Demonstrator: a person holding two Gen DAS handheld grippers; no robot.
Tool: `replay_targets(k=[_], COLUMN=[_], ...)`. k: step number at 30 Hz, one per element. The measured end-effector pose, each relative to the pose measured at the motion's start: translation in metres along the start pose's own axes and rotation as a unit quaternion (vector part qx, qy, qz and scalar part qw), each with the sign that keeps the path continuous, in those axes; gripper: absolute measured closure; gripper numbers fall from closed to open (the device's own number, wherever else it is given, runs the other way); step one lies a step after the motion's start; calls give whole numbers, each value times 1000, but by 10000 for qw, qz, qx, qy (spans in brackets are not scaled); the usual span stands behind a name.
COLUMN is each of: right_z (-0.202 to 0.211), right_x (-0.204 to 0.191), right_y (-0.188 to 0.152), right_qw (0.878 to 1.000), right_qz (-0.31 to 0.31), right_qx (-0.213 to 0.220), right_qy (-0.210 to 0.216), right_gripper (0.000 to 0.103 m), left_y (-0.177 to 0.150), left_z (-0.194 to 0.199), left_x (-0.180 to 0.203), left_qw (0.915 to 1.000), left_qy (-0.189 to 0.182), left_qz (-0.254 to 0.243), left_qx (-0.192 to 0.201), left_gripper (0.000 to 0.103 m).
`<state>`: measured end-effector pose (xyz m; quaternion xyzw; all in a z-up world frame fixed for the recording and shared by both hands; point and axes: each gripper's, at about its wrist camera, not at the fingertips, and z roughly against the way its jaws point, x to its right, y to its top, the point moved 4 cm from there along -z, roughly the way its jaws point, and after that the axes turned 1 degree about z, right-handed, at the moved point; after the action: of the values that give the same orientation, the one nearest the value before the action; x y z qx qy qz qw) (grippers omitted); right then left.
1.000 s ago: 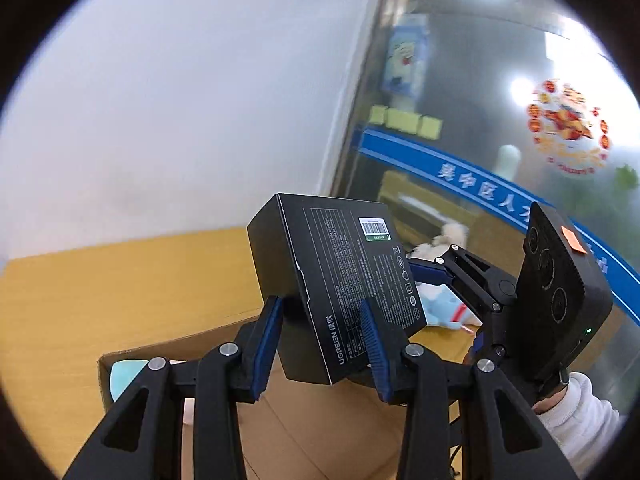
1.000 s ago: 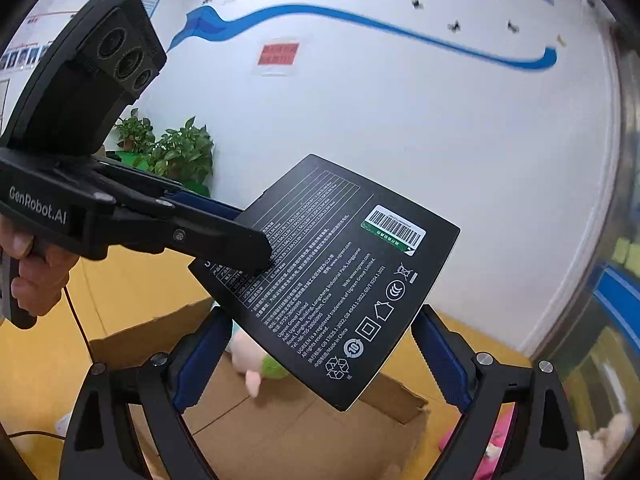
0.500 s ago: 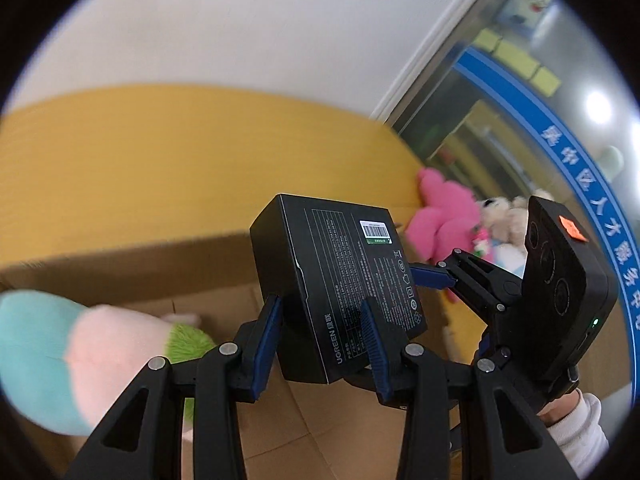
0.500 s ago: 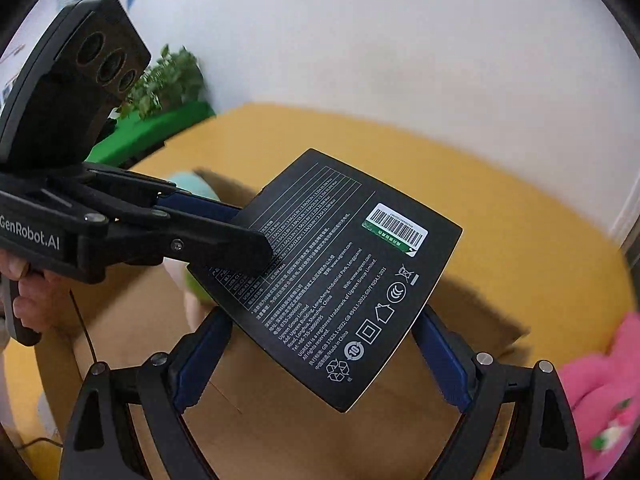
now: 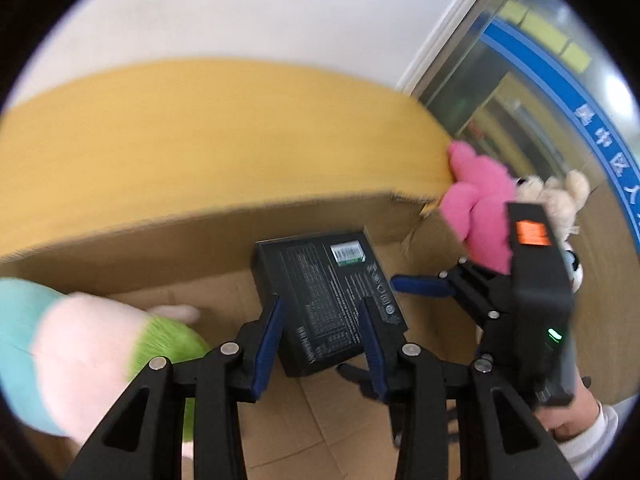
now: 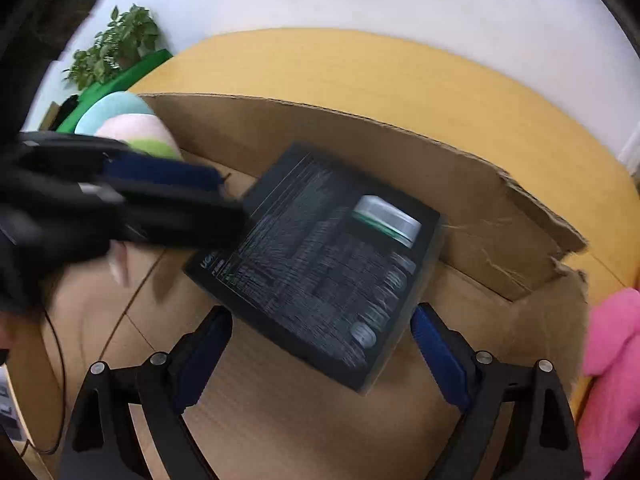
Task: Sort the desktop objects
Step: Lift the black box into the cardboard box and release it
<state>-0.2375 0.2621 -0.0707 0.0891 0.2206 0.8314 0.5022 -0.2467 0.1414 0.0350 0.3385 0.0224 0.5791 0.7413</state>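
- Left wrist view: left gripper (image 5: 322, 340) had its blue pads (image 5: 269, 334) on either side of the black box (image 5: 326, 306), jaws closing a little, still gripping the box's narrow sides. The box sat low inside the cardboard carton (image 5: 208, 240), ahead of the fingers.
- Only this view showed the right gripper (image 5: 420, 284) from outside, to the right of the box, one blue finger (image 5: 420, 285) pointing at it and a sleeve (image 5: 592, 436) behind.
- Also here: pastel plush (image 5: 80, 344) to the left, pink plush (image 5: 480, 208) and beige plush (image 5: 556, 196) beyond the carton's right corner.
- Right wrist view: right gripper (image 6: 320, 344) stood wide, its pads (image 6: 438, 354) clear of the box (image 6: 320, 256); nothing gripped.
- Only this view showed the box's full printed face, the carton's torn wall (image 6: 520, 240), the yellow table (image 6: 400, 76) and a potted plant (image 6: 116, 44).
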Motion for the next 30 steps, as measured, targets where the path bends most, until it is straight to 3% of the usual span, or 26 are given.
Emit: replay_targets(k=[3, 6, 9, 11, 14, 16, 20, 25, 30], right_z=[12, 22, 27, 27, 29, 34, 48, 53, 92], right_x=[-1, -1, -2, -7, -2, 2, 17, 13, 3], right_y=[-5, -7, -7, -10, -17, -21, -32, -42, -47], right_qw=[9999, 9996, 9988, 9988, 9991, 9989, 9983, 9986, 9945], right_qz=[-74, -231, -370, -334, -319, -378, -412, -408, -602], right_qx=[97, 190, 244, 247, 183, 193, 252, 237, 758], right_qy=[-35, 11, 197, 264, 229, 199, 319, 249, 400], right_gripper=[11, 11, 11, 11, 11, 11, 11, 11, 11], left_y=[-14, -30, -53, -69, -76, -67, -46, -36, -51], left_z=[44, 59, 46, 23, -2, -14, -19, -24, 1], left_x=[1, 5, 3, -5, -22, -38, -59, -64, -61], left_qw=[9988, 9971, 9951, 9914, 9902, 9928, 9977, 9980, 9979], left_qy=[-131, -358, -292, -101, 48, 204, 95, 155, 237], left_qz=[-284, -599, -916, -1031, -866, -601, -111, -82, -190], left_qx=[379, 300, -215, -801, -1092, -1017, -661, -601, -579], left_gripper=[66, 66, 66, 66, 66, 66, 66, 66, 66])
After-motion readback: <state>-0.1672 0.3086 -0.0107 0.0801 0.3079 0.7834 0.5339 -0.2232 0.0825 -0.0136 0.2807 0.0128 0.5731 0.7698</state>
